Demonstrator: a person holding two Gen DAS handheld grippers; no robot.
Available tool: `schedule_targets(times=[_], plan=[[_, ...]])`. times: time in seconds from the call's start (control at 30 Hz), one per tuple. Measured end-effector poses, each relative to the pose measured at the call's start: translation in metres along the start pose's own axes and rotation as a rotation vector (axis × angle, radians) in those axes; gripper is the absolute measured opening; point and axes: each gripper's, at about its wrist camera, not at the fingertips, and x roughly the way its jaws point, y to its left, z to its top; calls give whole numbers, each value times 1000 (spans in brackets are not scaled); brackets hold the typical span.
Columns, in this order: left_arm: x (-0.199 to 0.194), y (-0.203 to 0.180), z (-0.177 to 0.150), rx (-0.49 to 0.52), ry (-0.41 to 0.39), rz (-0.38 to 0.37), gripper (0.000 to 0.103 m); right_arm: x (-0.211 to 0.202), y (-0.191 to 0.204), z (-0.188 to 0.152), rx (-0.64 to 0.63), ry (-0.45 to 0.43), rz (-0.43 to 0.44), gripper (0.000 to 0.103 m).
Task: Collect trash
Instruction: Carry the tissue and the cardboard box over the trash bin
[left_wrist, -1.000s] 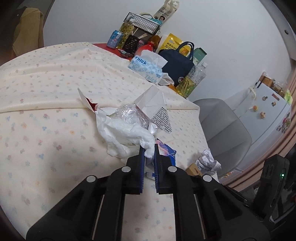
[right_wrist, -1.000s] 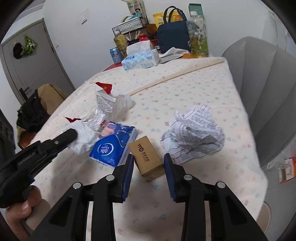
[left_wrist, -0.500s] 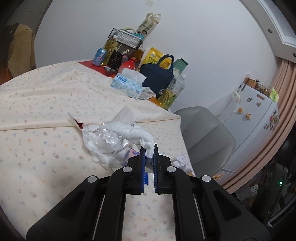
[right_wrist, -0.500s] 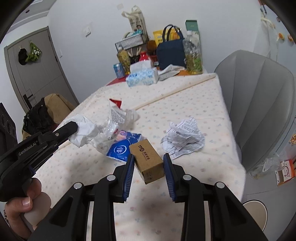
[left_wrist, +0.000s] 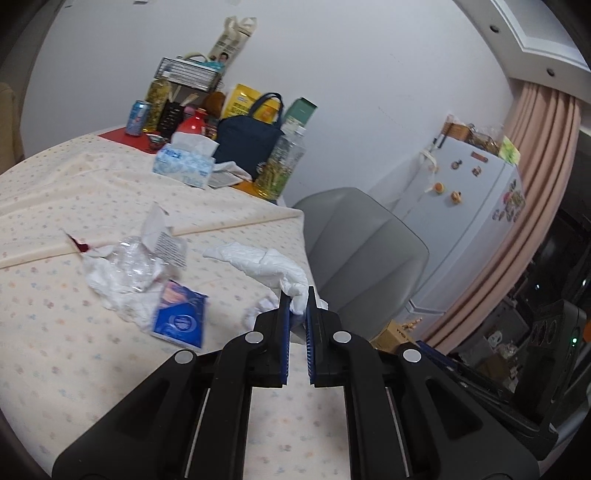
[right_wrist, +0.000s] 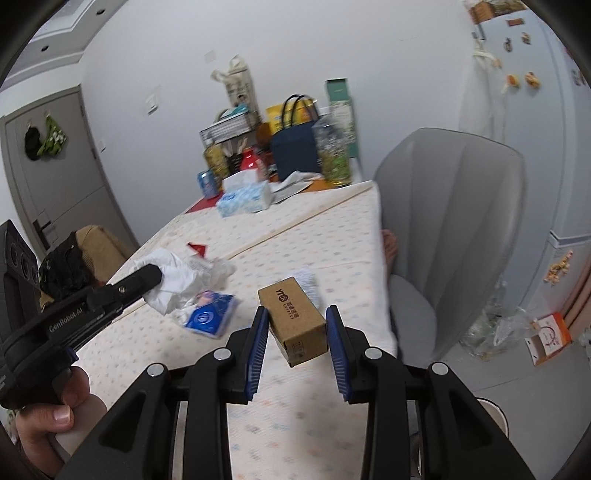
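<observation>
Trash is split three ways: some in each of my claws, the rest on the worktop. My left claw is pinched nearly shut on a crumpled white tissue, which trails off toward 10 o'clock from the tips. I judge the grip thin, only a corner of it, so I should carry it gently and avoid a jerk that lets it slip. At 9 o'clock of that claw lie the blue packet and, touching it, the heap of clear wrapper and torn paper, to be collected next. My right claw stands partly open, clamped on the brown cardboard box, held clear above the worktop. The box sits skewed between the pads, so I should keep it level. No bin shows anywhere.
</observation>
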Motion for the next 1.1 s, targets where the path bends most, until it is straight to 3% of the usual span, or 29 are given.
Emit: schedule_targets(times=[0.6, 1.1], plan=[[69, -87, -46, 119, 179, -152, 8, -38, -112, -28, 139, -23, -171, 32], [151, -173, -126, 262, 407, -216, 8, -54, -245, -90, 346, 28, -321, 32]])
